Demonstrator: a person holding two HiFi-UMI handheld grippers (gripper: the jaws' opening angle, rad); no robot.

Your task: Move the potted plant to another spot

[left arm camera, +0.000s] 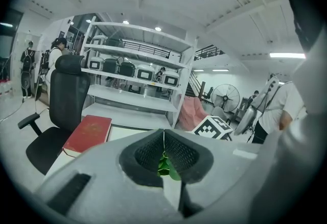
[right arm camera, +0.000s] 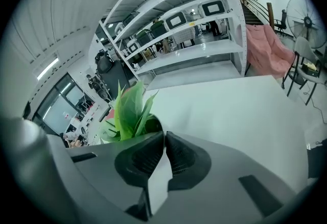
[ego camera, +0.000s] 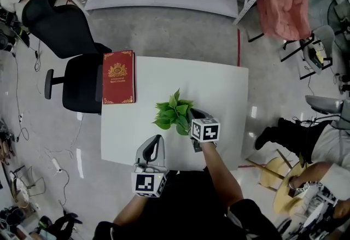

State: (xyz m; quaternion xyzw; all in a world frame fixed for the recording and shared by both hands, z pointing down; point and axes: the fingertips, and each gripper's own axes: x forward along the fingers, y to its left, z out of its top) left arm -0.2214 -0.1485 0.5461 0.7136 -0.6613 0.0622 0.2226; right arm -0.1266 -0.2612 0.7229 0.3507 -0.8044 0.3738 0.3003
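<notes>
right arm reaches forward over the white desk (ego camera: pixel 219 83). the right claw (right arm camera: pixel 164 134) pinches the rim of the potted plant (ego camera: pixel 173 113), which stands mid-desk. the left claw (left arm camera: pixel 164 135) hovers near the front edge, pressed together. a red book (ego camera: pixel 118 77) lies at the far-left corner, with a black chair (ego camera: pixel 76 83) beside it.

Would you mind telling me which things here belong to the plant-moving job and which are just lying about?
For the job: potted plant, right gripper, left gripper, white table.
Lying about: red book, office chair, pink cloth.
</notes>
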